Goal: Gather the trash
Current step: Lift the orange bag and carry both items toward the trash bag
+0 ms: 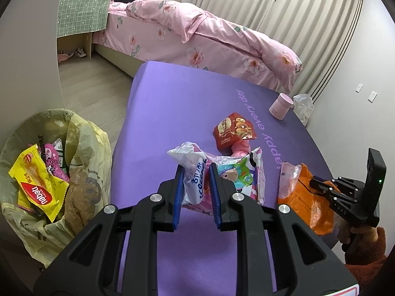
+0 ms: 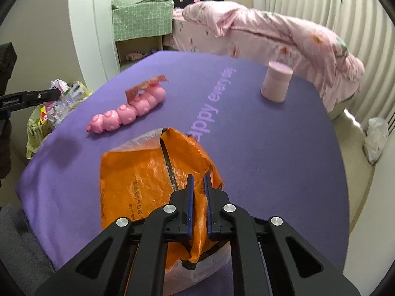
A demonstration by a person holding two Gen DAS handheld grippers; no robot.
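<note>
Pinching a fold of the crinkled orange plastic bag (image 2: 148,180), my right tool (image 2: 198,180) has its blue pads clamped on the film near the bag's torn top edge. The bag sits on the near part of the purple-covered table (image 2: 271,148), with a clear plastic layer showing along its rim. From the left wrist view I see the same orange bag (image 1: 303,197) at the table's right edge, the right tool (image 1: 318,185) biting into it and a hand in a fuzzy rust-coloured sleeve (image 1: 365,251) gripping the handle.

My left tool (image 1: 196,172) is clenched on a white snack wrapper with blue lettering (image 1: 195,170), gripped between its blue pads. Bunched right behind that wrapper is a colourful cartoon-printed wrapper (image 1: 242,172).

Farther out on the table lies a red snack packet (image 1: 233,130), resting on top of a pink segmented caterpillar toy (image 2: 128,113). Beyond pale lettering on the cloth, a pink cylindrical cup (image 2: 276,81) stands upside down near the far right edge.

Left of the table stands a trash bin lined with a yellowish plastic bag (image 1: 81,148), holding a yellow wafer wrapper (image 1: 37,185) and other packets. Behind the table is a bed with pink floral bedding (image 1: 197,37), with pleated curtains (image 1: 284,12) to its right.
</note>
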